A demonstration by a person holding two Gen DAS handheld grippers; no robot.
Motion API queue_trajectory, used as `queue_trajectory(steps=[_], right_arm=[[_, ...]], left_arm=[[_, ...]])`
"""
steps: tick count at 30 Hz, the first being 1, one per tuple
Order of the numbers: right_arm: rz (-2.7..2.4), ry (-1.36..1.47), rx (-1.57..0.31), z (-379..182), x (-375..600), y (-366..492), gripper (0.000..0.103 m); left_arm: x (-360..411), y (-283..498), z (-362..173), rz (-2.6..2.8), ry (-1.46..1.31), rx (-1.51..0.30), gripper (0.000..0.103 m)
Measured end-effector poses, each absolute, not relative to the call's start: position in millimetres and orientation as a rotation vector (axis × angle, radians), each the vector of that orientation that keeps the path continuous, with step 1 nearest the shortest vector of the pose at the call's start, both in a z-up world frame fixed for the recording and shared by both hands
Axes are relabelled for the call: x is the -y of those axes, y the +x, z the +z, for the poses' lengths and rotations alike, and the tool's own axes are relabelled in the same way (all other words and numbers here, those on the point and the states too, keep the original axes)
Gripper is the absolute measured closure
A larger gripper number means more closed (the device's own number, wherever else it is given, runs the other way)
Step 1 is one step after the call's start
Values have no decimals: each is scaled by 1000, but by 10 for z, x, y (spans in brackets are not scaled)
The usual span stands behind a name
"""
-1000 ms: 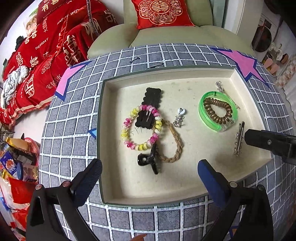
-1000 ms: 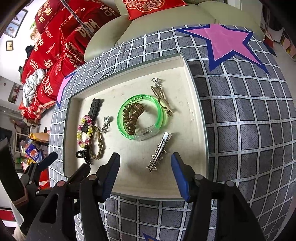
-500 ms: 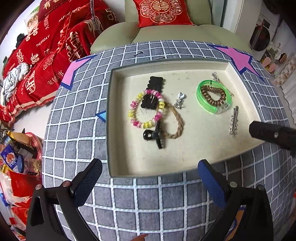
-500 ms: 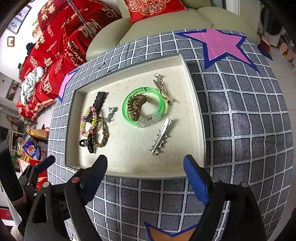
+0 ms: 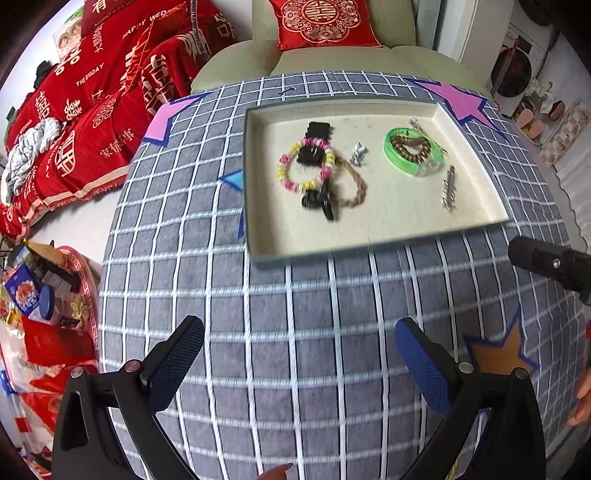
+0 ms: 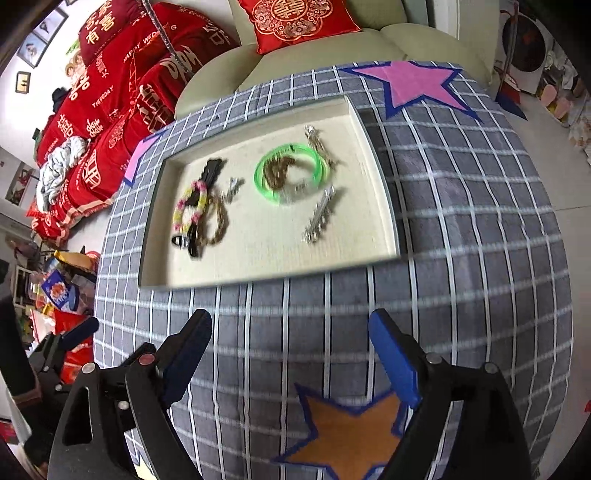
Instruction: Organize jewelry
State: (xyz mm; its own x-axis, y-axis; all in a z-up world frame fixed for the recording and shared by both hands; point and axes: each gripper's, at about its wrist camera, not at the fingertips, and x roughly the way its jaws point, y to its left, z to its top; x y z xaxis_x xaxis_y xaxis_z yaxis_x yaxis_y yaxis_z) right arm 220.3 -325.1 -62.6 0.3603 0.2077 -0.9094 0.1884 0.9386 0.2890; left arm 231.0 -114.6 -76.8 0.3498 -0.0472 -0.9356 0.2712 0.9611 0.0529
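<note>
A cream tray [image 5: 476,192] [image 6: 380,206] on the checked cloth holds the jewelry: a pink-and-yellow bead bracelet [image 5: 306,164] [image 6: 189,206], a black hair claw [image 5: 320,201], a braided brown cord [image 5: 355,184], a green bangle [image 5: 410,155] [image 6: 291,177] around a brown coil tie, and a silver clip [image 5: 448,188] [image 6: 319,218]. My left gripper [image 5: 299,362] is open and empty over the cloth, well short of the tray. My right gripper [image 6: 291,362] is open and empty, also short of the tray, above an orange star patch [image 6: 351,432].
The grey checked tablecloth [image 5: 295,314] carries pink star patches [image 6: 413,85]. A green sofa with a red cushion [image 5: 317,22] stands behind. Red bedding [image 5: 92,103] lies at the left, and a red basket of packets [image 5: 48,295] sits at the lower left.
Both grippers have pulled back and up from the tray, which now looks smaller and farther away. The right gripper's jaws opened wider. The jewelry has not moved.
</note>
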Motion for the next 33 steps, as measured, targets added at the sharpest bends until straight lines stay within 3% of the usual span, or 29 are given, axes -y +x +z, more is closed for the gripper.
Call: queue_trajectory(steps=[8, 20, 33], right_arm=[[-30, 368, -1198, -490, 3118, 1603, 14], [-143, 250, -1006, -39, 2892, 782, 14], [-191, 120, -919, 225, 2678, 192, 14]], left_arm=[[861, 1788, -528, -203, 169, -1159, 0], [569, 1074, -248, -178, 123, -1050, 0], [490, 681, -99, -211, 97, -1029, 0]])
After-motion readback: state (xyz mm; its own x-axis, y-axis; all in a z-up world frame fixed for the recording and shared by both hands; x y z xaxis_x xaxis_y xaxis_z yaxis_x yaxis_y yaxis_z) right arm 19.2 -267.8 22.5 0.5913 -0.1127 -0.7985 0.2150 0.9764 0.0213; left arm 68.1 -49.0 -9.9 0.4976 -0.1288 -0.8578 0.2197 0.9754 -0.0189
